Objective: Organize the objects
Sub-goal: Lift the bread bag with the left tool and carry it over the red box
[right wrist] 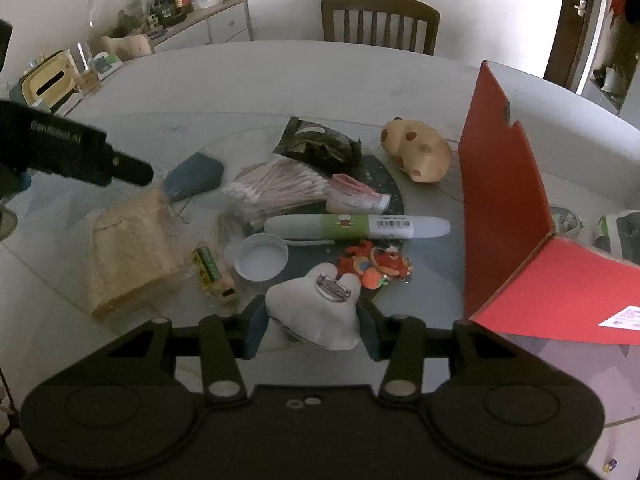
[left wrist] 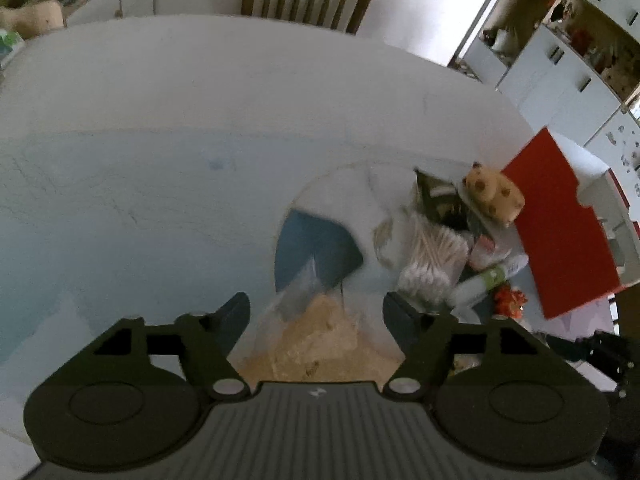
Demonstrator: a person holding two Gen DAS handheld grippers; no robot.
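Note:
In the left wrist view a clear bag of tan crumbly food (left wrist: 320, 340) fills the gap of my left gripper (left wrist: 316, 316), whose fingers close on its sides. The right wrist view shows that bag (right wrist: 128, 248) tilted up toward the left gripper's black finger (right wrist: 128, 170), its low end on the table. My right gripper (right wrist: 312, 326) is shut on a white plush toy (right wrist: 316, 316) with a metal ring on top, one pad on each side. Ahead lie cotton swabs (right wrist: 276, 192), a white and green tube (right wrist: 356, 227) and a white lid (right wrist: 262, 256).
An open red box (right wrist: 500, 200) stands at the right with its flap upright. A spotted tan plush (right wrist: 416, 152), a dark snack packet (right wrist: 320, 146), an orange toy (right wrist: 376, 266) and a blue pouch (right wrist: 196, 178) lie on the round glass plate (right wrist: 424, 280). A chair (right wrist: 380, 20) stands behind the table.

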